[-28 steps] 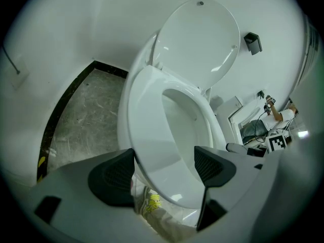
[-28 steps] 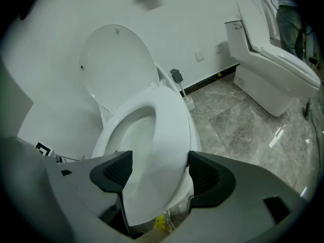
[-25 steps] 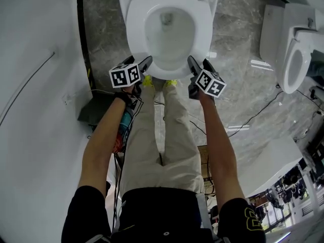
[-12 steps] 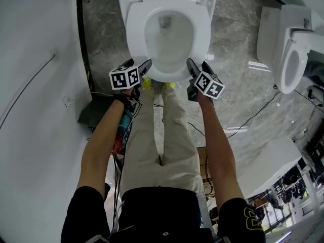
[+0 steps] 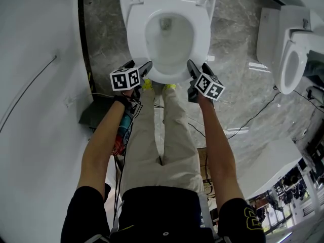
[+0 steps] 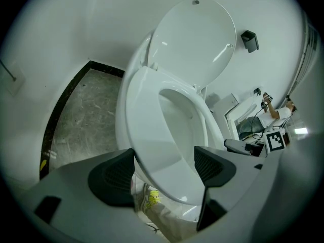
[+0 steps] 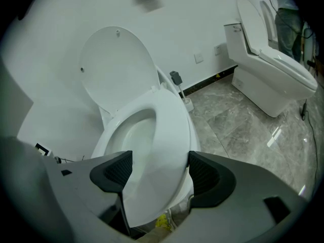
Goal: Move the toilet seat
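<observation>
A white toilet stands in front of me with its seat (image 5: 202, 29) down on the bowl and its lid (image 6: 195, 39) raised against the wall. My left gripper (image 5: 143, 68) is at the seat's front left, my right gripper (image 5: 195, 68) at its front right. In the left gripper view the seat's front rim (image 6: 152, 135) runs between the wide-apart pads of the left gripper (image 6: 164, 158), close to the left pad. In the right gripper view the seat (image 7: 167, 130) fills the gap of the right gripper (image 7: 160, 161), and I see no pad pressing on it.
A second white toilet (image 5: 291, 54) stands at the right, also seen as a toilet (image 7: 273, 75) in the right gripper view. Cables (image 5: 253, 118) trail over the grey marble floor. A dark box (image 5: 96, 113) lies by the white wall on the left. The person's legs and yellow shoes (image 5: 147, 85) are below the bowl.
Both grippers have crept slightly closer to the seat's front rim. The jaws have stayed at the same width.
</observation>
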Available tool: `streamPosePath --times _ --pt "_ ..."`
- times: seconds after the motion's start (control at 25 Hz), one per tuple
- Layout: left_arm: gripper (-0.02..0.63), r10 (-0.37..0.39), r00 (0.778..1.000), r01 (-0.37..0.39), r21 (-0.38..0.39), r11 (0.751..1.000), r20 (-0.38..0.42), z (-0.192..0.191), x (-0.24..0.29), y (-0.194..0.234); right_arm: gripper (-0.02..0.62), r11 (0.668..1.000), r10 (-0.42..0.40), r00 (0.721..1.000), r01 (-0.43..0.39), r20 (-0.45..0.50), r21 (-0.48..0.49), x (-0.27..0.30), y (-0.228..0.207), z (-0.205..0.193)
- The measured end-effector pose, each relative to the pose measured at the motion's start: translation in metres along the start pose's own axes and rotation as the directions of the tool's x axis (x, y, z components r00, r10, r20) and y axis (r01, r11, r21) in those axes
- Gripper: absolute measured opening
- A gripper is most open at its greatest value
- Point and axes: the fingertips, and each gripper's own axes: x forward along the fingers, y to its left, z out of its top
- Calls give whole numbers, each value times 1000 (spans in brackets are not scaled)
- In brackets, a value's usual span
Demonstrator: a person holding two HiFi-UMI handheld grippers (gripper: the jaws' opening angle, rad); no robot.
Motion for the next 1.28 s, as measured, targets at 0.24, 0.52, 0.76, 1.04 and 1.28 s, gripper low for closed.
streamPosePath --times 0.24,0.52,0.76,1.04,1.28 --pt "387 1 1000 -1 2 1000 9 3 -3 -2 354 1000 3 1000 -3 13 14 -3 3 4" --pt "387 2 1000 -2 4 1000 9 6 -10 -7 354 1000 6 1000 -7 15 15 -12 7 10" --pt "387 8 1000 -7 -12 1000 28 11 -14 -10 354 1000 8 999 -9 34 20 -16 9 14" --pt "380 10 999 -8 -39 999 50 16 -21 -15 353 999 11 998 -13 57 41 -24 14 21" --pt "373 9 997 -4 -67 998 73 24 -29 -19 350 999 14 997 -17 72 44 -31 18 27"
